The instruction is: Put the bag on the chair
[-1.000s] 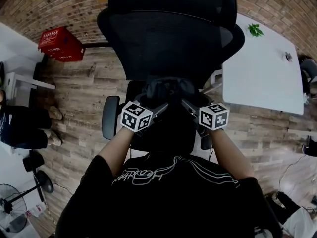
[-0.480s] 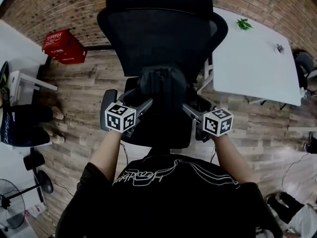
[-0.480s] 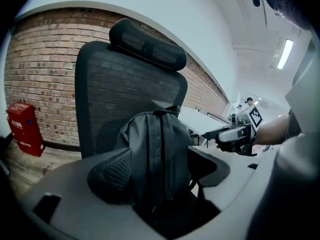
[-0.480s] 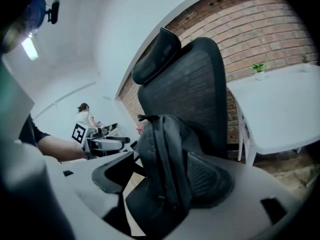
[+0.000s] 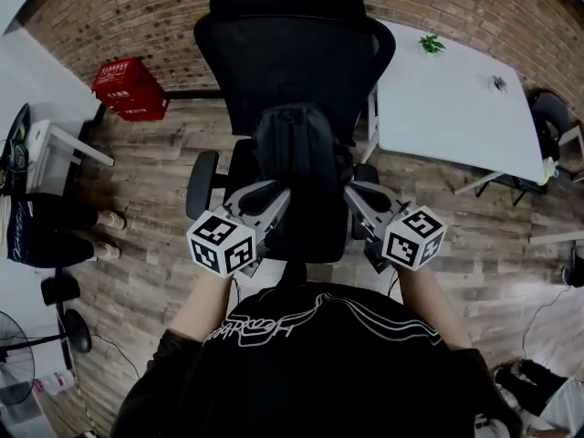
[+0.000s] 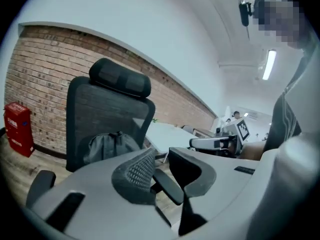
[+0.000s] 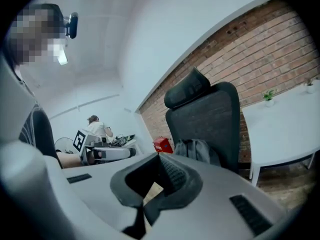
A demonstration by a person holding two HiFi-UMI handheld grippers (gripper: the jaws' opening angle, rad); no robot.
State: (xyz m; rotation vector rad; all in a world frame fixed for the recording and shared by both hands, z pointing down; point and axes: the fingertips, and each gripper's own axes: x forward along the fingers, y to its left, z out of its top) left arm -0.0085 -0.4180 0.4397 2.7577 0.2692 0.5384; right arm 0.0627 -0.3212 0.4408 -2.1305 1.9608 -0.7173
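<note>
**Bag sits on the chair, both grippers clear of it**

The dark bag (image 5: 297, 149) stands upright on the seat of the black office chair (image 5: 292, 57). It leans against the mesh backrest, between the two armrests.

The person holds both tools out in front of the chest, bare forearms reaching forward from a black shirt. The left forearm (image 5: 203, 301) and the right forearm (image 5: 418, 286) angle slightly inward, so the two tools converge toward the seat. Each marker cube faces up at the camera, the left cube (image 5: 222, 243) and the right cube (image 5: 415, 237) well apart. In the gripper views both tools point nearly level at the backrest, tipped a little downward.

The left gripper (image 6: 161, 158) has just been closing. Its jaws stand a narrow gap apart, with nothing between the pads. The bag shows beyond them, apart from the tips. The right gripper (image 7: 159, 156) has also just been closing. Its jaws meet at the tips, clenched on nothing, and the bag lies ahead of them.

A white table (image 5: 456, 108) stands to the right of the chair, and a red crate (image 5: 130, 89) sits by the brick wall on the left.
</note>
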